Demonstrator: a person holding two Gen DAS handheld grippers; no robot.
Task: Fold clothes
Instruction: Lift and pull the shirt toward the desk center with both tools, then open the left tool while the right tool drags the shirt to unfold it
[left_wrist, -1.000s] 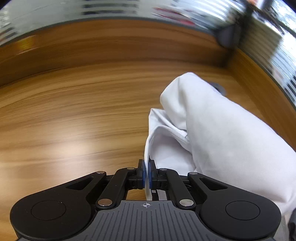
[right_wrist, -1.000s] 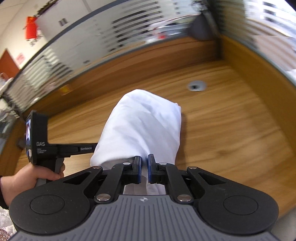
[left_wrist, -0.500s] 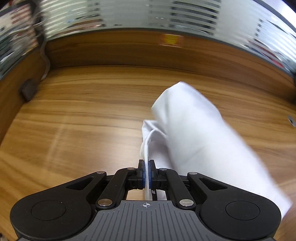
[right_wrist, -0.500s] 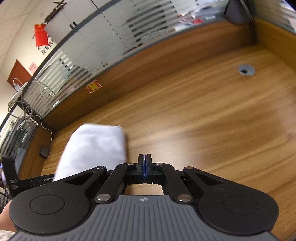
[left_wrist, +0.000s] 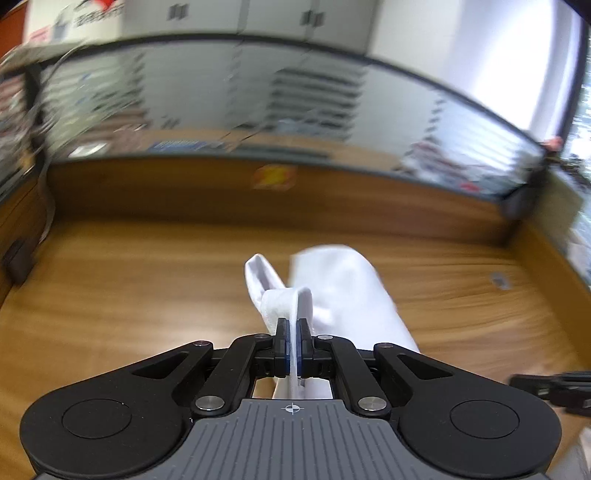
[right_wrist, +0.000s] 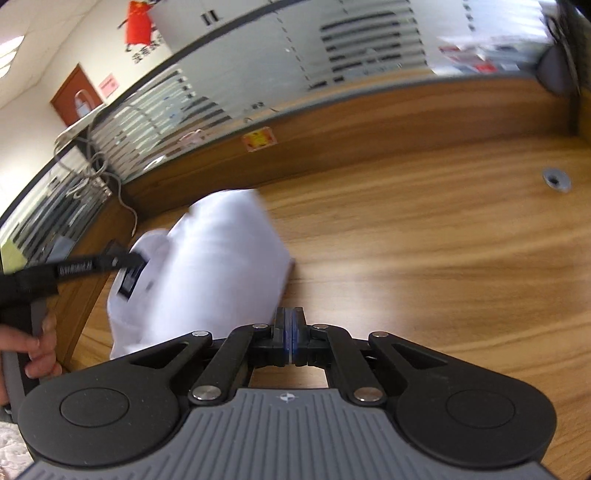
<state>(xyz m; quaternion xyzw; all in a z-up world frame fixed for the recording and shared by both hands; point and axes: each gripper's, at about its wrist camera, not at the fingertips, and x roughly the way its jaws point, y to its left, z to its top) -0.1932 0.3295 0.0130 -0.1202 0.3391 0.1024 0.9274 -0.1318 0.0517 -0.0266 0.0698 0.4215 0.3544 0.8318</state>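
Fabric edge of a white garment (left_wrist: 343, 295) is clamped between the blue pads of the left gripper (left_wrist: 293, 345); the folded cloth is seen trailing toward one o'clock over the wooden desk (left_wrist: 129, 295). Right gripper (right_wrist: 291, 338) is noted fully closed, pad against pad, with nothing held; the garment (right_wrist: 214, 258) lies just beside it at ten o'clock, with the left gripper (right_wrist: 129, 273) fastened at its near corner and a hand (right_wrist: 37, 343) on the handle at nine o'clock. A cable grommet (right_wrist: 556, 180) is set in the desk at two o'clock. Wooden partition panels topped with striped frosted glass (right_wrist: 258, 85) enclose the surface; an orange sticker (right_wrist: 258, 138) is fixed to the panel at twelve o'clock. Background detail is blurred.
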